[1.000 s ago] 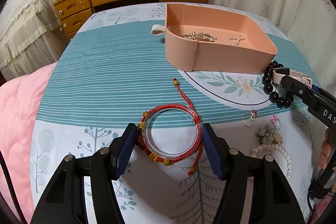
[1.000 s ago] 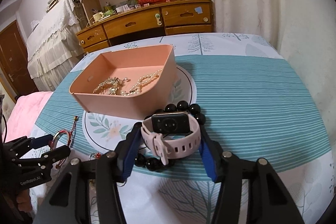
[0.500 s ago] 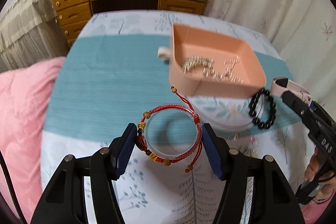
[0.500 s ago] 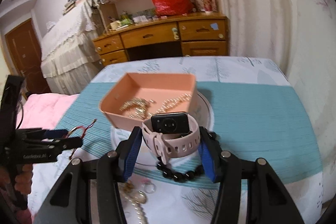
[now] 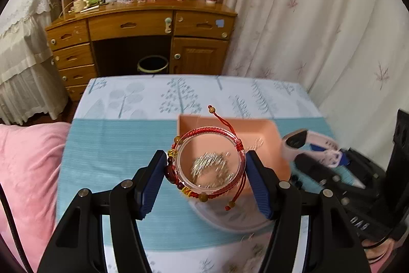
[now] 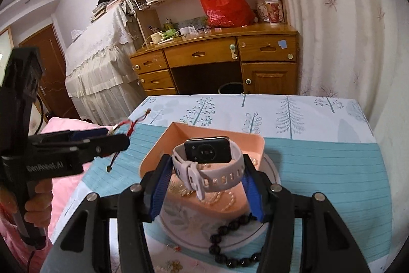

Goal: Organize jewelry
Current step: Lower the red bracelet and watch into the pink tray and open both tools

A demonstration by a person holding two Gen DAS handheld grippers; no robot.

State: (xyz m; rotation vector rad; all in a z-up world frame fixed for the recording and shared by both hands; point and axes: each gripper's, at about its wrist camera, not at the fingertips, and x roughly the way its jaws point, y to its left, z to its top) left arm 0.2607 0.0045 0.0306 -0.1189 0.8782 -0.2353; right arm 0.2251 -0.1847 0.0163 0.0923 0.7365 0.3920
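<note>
My left gripper (image 5: pixel 207 170) is shut on a clear bangle wrapped with a red cord bracelet (image 5: pixel 208 134) and holds it in the air over the pink tray (image 5: pixel 258 129). Silver chains (image 5: pixel 209 163) in the tray show through the bangle. My right gripper (image 6: pixel 206 177) is shut on a pale pink smartwatch (image 6: pixel 207 163), lifted above the near part of the same tray (image 6: pixel 255 142). In the right wrist view the left gripper (image 6: pixel 112 141) comes in from the left with red cords hanging from it. The right gripper (image 5: pixel 304 145) shows blurred at the right of the left wrist view.
A black bead bracelet (image 6: pixel 230 242) lies on the round plate (image 6: pixel 189 227) under the tray, near me. The table wears a teal striped cloth (image 6: pixel 327 170). A pink quilt (image 5: pixel 23 170) lies left. A wooden desk (image 5: pixel 143 35) and a curtain (image 5: pixel 319 17) stand behind.
Both grippers have risen off the table with the bangle and the watch and moved forward over the pink tray. The views have tilted up, showing more of the desk and shelves.
</note>
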